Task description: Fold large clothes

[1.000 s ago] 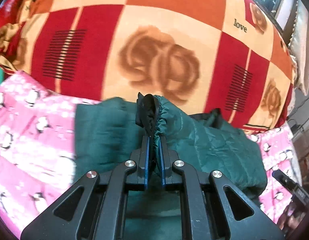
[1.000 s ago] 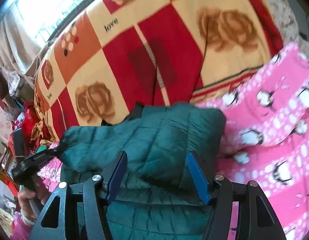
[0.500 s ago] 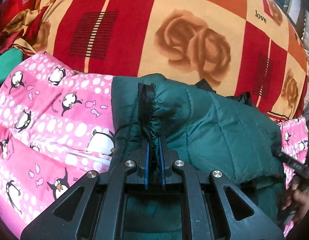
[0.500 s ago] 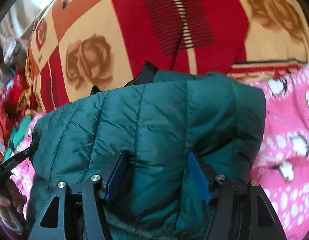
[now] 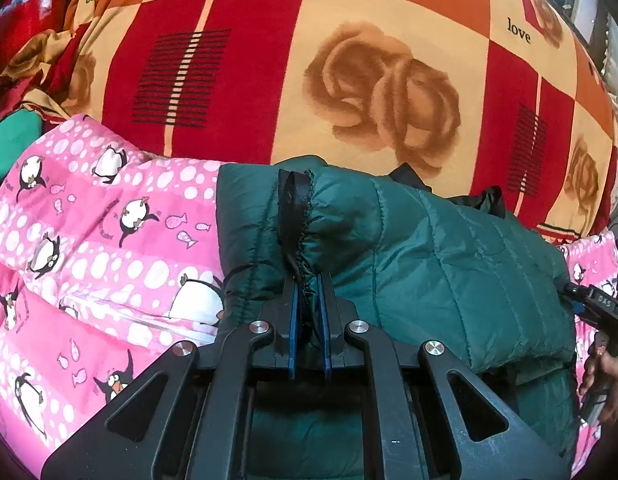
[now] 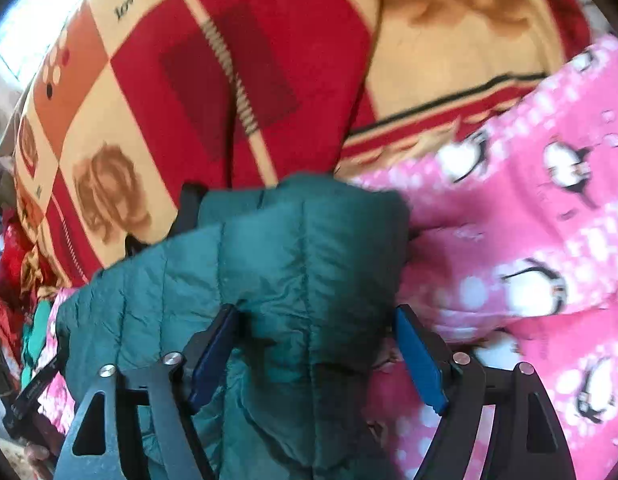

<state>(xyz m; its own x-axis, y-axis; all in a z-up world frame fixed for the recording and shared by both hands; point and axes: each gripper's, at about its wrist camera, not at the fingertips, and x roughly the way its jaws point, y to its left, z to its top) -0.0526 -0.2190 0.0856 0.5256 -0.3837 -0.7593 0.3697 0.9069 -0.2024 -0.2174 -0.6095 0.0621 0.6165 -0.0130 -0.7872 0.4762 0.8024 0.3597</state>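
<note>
Jaws of my left gripper (image 5: 307, 304) are clamped on the gathered hem of the green puffer jacket (image 5: 429, 264). Those of my right gripper (image 6: 317, 356) are opening, with the jacket's fold loose between them. The jacket lies folded on the pink penguin blanket (image 5: 89, 248), near the rose blanket (image 5: 349, 60). I think the puffy fold can spring open when my right side lets go. Both grippers point steeply downward.

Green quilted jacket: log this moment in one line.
left gripper: shut on green quilted jacket hem | right gripper: opening, astride fold
</note>
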